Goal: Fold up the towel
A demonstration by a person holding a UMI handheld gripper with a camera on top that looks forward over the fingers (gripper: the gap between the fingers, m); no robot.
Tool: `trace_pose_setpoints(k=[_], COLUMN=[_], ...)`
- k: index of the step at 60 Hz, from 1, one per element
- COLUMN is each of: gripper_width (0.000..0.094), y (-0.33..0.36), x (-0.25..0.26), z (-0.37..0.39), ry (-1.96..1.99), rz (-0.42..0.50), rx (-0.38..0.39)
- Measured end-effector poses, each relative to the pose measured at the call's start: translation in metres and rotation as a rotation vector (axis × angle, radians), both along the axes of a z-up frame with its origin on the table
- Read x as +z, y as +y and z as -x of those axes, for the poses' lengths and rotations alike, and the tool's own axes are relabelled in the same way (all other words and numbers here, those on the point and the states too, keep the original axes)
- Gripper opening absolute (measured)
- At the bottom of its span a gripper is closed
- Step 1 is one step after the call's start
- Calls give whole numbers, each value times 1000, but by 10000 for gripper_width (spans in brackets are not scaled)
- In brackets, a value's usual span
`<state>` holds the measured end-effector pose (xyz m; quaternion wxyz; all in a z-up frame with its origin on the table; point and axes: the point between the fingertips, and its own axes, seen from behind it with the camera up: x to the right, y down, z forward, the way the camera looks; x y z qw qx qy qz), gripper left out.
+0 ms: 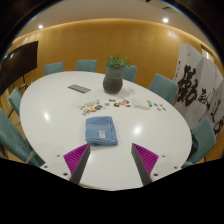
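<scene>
Towel: the blue towel (100, 130) lies on the white surface (45, 110), near the edge closest to the hand-held gripper, roughly midway along that edge. It already reads as a compact, squarish stack with neat sides, not a spread-out sheet.

Hand-held gripper: the hand-held gripper (111, 158) hangs over the near edge of the surface with its two fingers spread wide, holding nothing. The purple pads (76, 155) both show bare. The towel sits just beyond the fingertips, between the lines of the two fingers, and is not touched by either.

Progress: by my reading the folding looks largely done or close to it (layers cannot be counted from here). What may be left is one more fold, or simply squaring up the stack.

Centre of the surface: a potted plant (115, 74) stands toward the far side, well apart from the towel.

Loose items: a dark flat object (79, 88) lies off toward the far left, and small scattered objects (120, 103) lie between the plant and the towel; too small to name.

Around the surface: teal chairs (163, 86) ring it, and a banner with large black characters (194, 85) stands on the right.
</scene>
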<state>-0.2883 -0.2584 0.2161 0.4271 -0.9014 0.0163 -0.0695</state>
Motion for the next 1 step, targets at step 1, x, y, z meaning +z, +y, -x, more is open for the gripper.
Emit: trace_pose_setpoints(k=[1], gripper_width=[868], y=[0], x=[1], z=[1], ry=[1], rz=[-1], rx=[1])
